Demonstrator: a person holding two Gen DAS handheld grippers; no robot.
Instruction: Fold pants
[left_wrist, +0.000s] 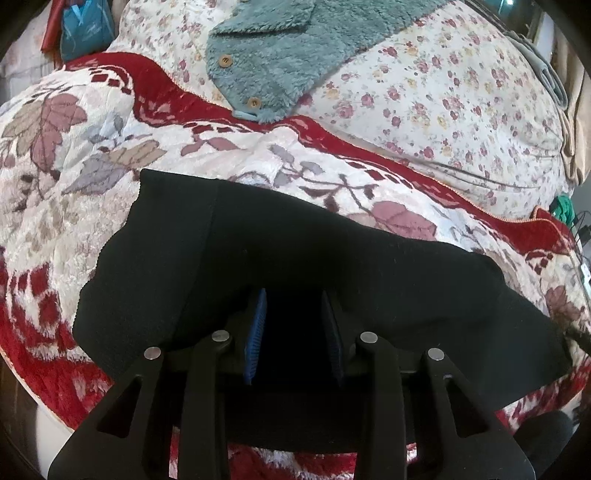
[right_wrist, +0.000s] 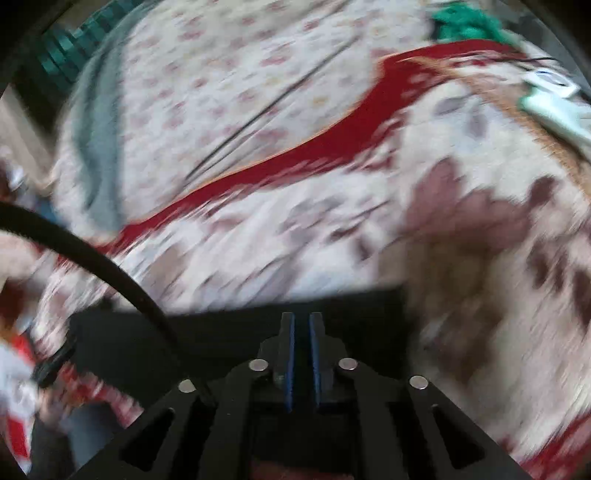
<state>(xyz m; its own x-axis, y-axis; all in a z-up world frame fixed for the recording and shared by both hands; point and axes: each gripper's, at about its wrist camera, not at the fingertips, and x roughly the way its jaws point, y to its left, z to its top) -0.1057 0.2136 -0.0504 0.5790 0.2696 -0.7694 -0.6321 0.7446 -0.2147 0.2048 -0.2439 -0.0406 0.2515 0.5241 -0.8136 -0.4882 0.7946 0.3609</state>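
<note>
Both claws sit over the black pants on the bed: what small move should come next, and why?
Probably close the left claw on the black pants: its jaws stand apart over the fabric, gripping nothing visible. The pants lie flat on the red floral blanket, seemingly only partly folded. The right claw shows a narrow gap.

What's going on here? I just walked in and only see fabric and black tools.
A person is folding black pants on a red flowered blanket, with a gripper in each hand. The left gripper is over the pants with its jaws apart, pressing on nothing. The right gripper is at the pants' edge, jaws slightly apart; that view is blurred.
</note>
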